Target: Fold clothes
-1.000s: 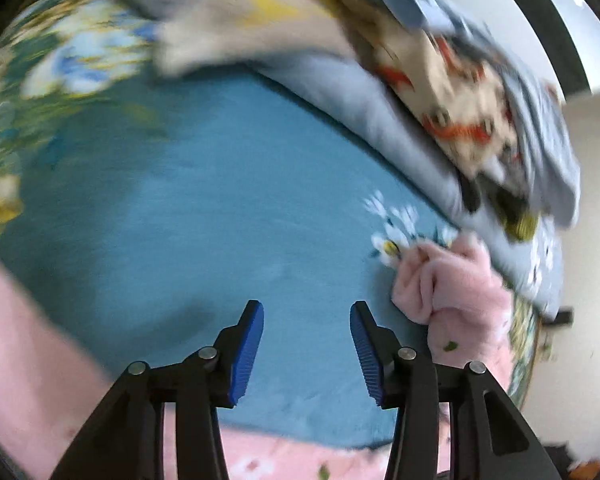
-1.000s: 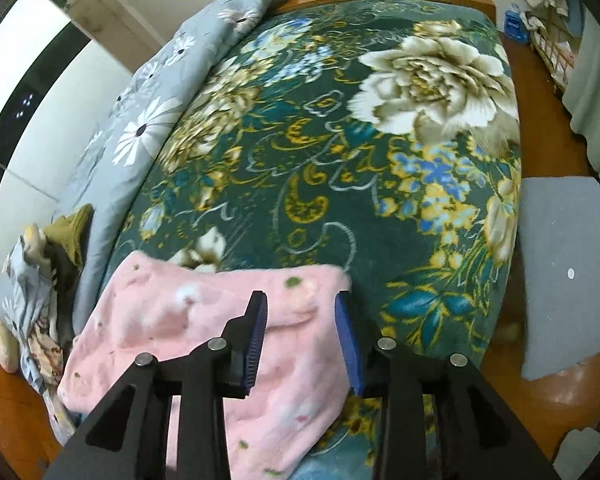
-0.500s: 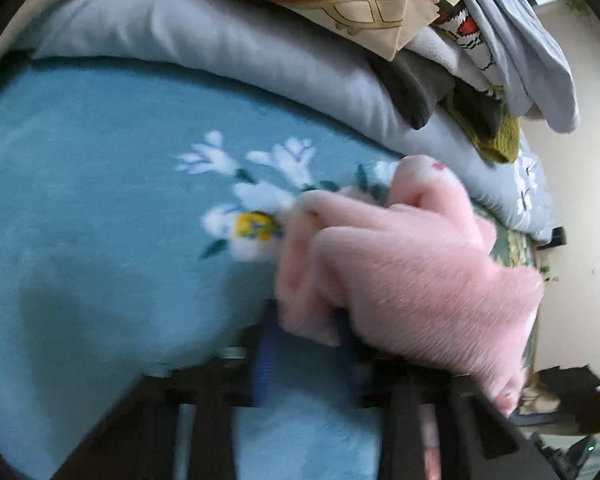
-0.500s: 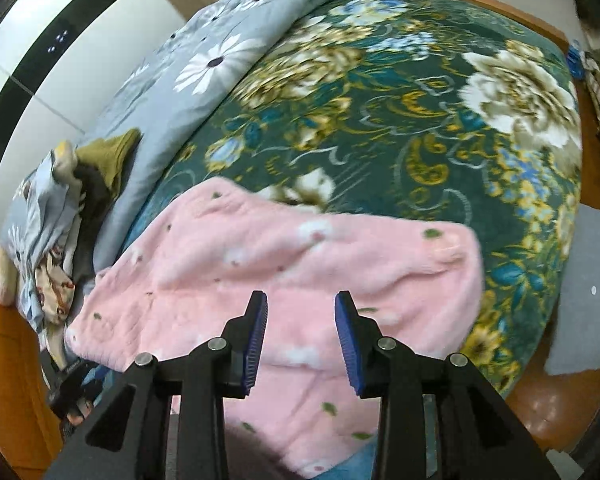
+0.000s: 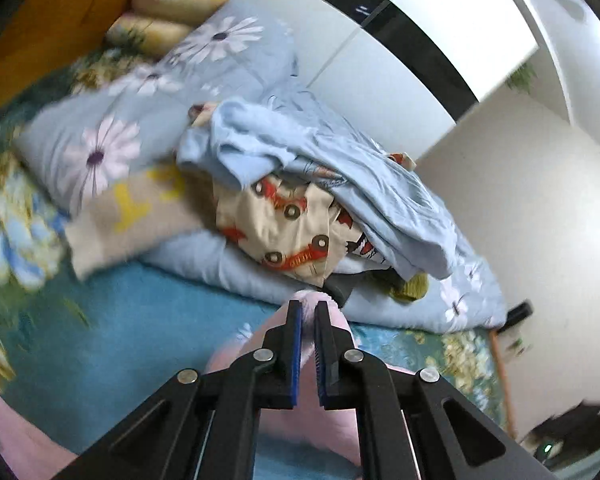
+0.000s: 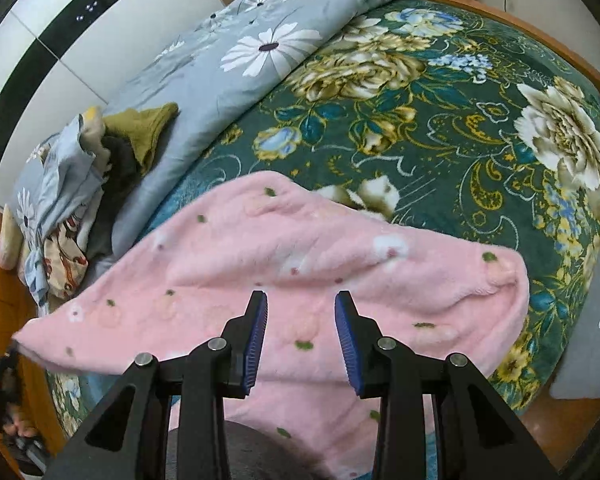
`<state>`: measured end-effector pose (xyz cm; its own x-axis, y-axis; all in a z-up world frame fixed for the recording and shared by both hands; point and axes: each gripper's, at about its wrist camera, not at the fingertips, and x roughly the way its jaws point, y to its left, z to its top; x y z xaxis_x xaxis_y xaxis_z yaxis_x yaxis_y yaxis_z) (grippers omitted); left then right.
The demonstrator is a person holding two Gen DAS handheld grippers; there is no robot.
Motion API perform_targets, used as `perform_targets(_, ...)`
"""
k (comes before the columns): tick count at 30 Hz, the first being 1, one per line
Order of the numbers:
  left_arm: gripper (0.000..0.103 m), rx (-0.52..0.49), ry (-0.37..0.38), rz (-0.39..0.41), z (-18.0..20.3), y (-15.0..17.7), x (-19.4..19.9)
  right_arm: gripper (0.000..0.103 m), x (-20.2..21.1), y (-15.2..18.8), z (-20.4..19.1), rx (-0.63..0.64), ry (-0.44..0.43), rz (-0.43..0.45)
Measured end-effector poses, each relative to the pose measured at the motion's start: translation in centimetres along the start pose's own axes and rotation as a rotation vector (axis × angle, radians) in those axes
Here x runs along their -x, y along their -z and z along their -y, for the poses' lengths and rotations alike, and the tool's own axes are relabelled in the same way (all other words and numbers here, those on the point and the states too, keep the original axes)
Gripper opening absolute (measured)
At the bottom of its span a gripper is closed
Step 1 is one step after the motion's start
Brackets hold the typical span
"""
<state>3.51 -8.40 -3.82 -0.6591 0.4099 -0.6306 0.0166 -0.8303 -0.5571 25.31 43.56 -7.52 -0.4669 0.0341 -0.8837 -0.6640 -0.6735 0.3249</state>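
A pink fleece garment (image 6: pixel 300 248) with small flower and leaf prints lies across the bed, its left corner raised. In the left wrist view my left gripper (image 5: pixel 308 309) is shut on a fold of this pink garment (image 5: pixel 308 428) and holds it up above a blue blanket (image 5: pixel 140 320). My right gripper (image 6: pixel 302 300) hovers open over the middle of the garment, pointing steeply down, with nothing between its blue pads (image 6: pixel 258 320). A dark blurred shape at the garment's raised left corner may be the left gripper; I cannot tell.
A pile of clothes (image 5: pixel 320 168), a light blue shirt over a car-print cloth (image 5: pixel 284 232), lies on a grey daisy quilt (image 6: pixel 260 52). The green floral bedspread (image 6: pixel 460 120) covers the bed. A wooden bed frame (image 6: pixel 520 24) and a grey floor mat (image 6: pixel 584 344) lie to the right.
My left gripper closed on the pink garment's bunched edge and rose with it. My right gripper slid across over the garment, which is now drawn out wider, and stayed open.
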Motion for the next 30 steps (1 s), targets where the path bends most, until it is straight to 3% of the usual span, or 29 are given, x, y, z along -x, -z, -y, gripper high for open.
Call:
perform_targets(5,0.007,0.015,-0.14,-0.225,-3.1,0.3,-9.5,0.036,-0.8,-0.2,-0.8,-0.009,-0.012,-0.015)
perform_targets(6,0.009,0.038,-0.146,-0.297,-4.1,0.7,-11.8,0.036,-0.8,-0.3,-1.1,-0.002,-0.014,-0.013)
perform_targets(8,0.012,0.076,-0.164,-0.362,-5.5,1.2,-13.3,0.036,-0.5,-0.4,-1.6,0.014,-0.014,-0.004)
perform_targets(9,0.014,0.09,-0.149,-0.366,-5.8,1.2,-13.1,0.036,-0.3,-0.4,-1.7,0.022,-0.011,-0.001)
perform_targets(11,0.03,0.139,-0.063,-0.341,-6.8,1.1,-10.8,0.036,0.0,-0.4,-1.7,0.035,0.0,0.004)
perform_targets(12,0.048,0.162,-0.029,-0.323,-7.5,1.1,-9.6,0.036,0.1,-0.4,-1.6,0.041,0.007,0.005)
perform_targets(13,0.058,0.184,-0.012,-0.29,-8.4,1.3,-7.9,0.036,0.1,-0.3,-1.4,0.043,0.013,0.002)
perform_targets(14,0.058,0.2,-0.023,-0.262,-9.1,1.6,-6.6,0.036,0.1,-0.1,-1.1,0.042,0.019,-0.002)
perform_targets(16,0.058,0.222,-0.059,-0.245,-10.6,3.2,-4.6,0.036,-0.1,0.1,-0.8,0.037,0.025,-0.011)
perform_targets(18,0.058,0.25,-0.065,-0.275,-12.0,5.2,-4.2,0.036,-0.6,0.4,-0.6,0.026,0.026,-0.024)
perform_targets(23,0.058,0.324,0.002,-0.335,-12.0,8.1,-5.0,0.036,-1.7,0.9,-1.6,0.012,-0.009,-0.049)
perform_targets(24,0.058,0.317,0.01,-0.34,-11.5,8.4,-5.4,0.036,-1.7,1.0,-2.0,0.021,-0.017,-0.048)
perform_targets(26,0.055,0.236,-0.065,-0.346,-9.8,8.6,-6.2,0.036,-1.5,1.1,-2.9,0.044,-0.032,-0.044)
perform_targets(28,0.017,0.155,-0.141,-0.352,-8.2,8.9,-7.0,0.036,-1.1,1.3,-3.3,0.059,-0.037,-0.038)
perform_targets(30,0.014,0.099,-0.193,-0.352,-6.7,9.1,-7.5,0.036,-0.8,1.6,-3.4,0.067,-0.039,-0.033)
